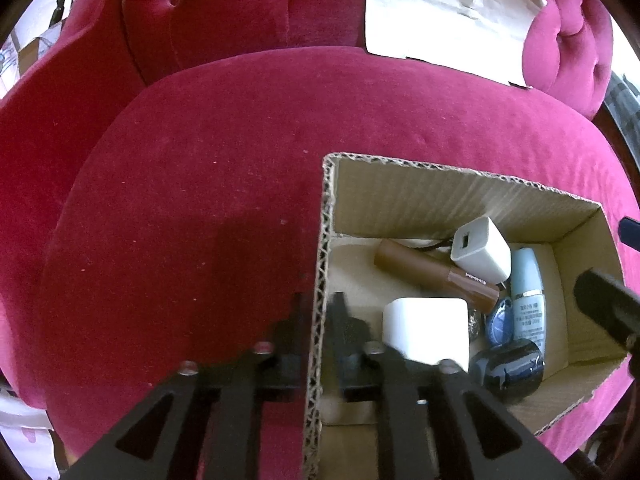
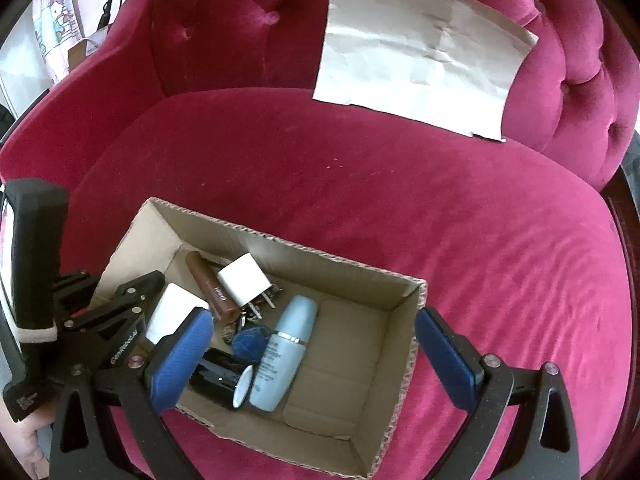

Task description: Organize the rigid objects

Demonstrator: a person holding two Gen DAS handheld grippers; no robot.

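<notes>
Two claws over cardboard box (image 2: pixel 352 280) on pink velvet armchair seat (image 2: pixel 400 184). L claw (image 1: pixel 318 304) straddles box's left wall, jaws narrowly parted, wall between them, not pinched. R claw (image 2: pixel 314 344) wide, nothing held. Inside box: 2 white chargers (image 1: pixel 482 250), brown tube (image 2: pixel 210 284), pale blue bottle (image 2: pixel 282 356), black round case (image 1: pixel 508 368).

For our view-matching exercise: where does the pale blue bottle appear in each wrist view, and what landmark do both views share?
Left wrist view: the blue bottle lies at lower right, inside the box, near its right wall.
Right wrist view: the blue bottle lies just below and left of centre, in the middle of the box.
Shared landmark: the brown tube beside the white charger.
</notes>
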